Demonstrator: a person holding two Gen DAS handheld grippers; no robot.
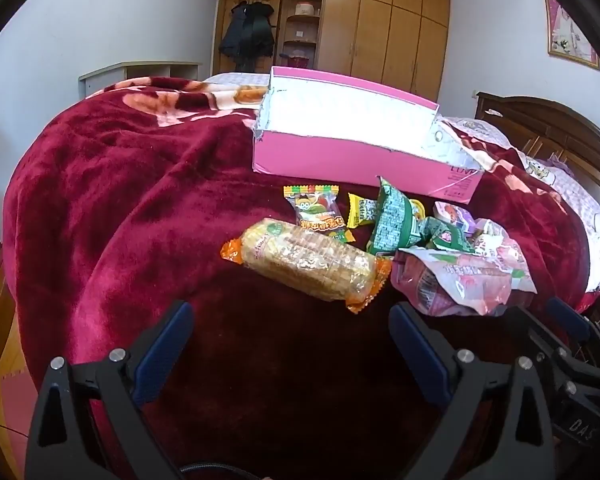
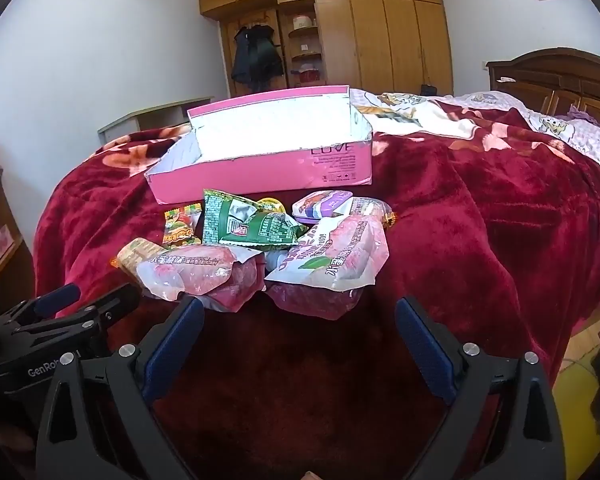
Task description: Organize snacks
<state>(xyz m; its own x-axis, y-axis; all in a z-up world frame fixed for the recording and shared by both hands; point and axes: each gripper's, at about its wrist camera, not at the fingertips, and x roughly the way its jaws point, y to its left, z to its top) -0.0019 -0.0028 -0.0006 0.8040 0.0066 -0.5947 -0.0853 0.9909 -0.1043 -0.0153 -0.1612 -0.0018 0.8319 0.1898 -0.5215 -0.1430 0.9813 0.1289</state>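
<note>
A heap of snacks lies on a dark red blanket in front of an open pink box (image 1: 352,162) (image 2: 260,172). In the left wrist view, a clear packet of golden rice crackers (image 1: 308,266) with orange ends lies nearest, just beyond my open left gripper (image 1: 290,312). Behind it are a small gummy packet (image 1: 316,214), a green bag (image 1: 396,220) and pink bags (image 1: 460,280). In the right wrist view, two pink-and-white bags (image 2: 204,276) (image 2: 336,264) lie just ahead of my open right gripper (image 2: 300,308). The green bag (image 2: 248,224) and a purple packet (image 2: 324,206) lie behind them. Nothing is between either pair of fingers.
The red blanket (image 1: 140,200) covers a bed with a dark wooden headboard (image 2: 556,76) at the right. A wooden wardrobe (image 2: 380,40) and a hanging black coat (image 2: 256,60) stand at the far wall. The left gripper's body (image 2: 60,320) shows at the right wrist view's left edge.
</note>
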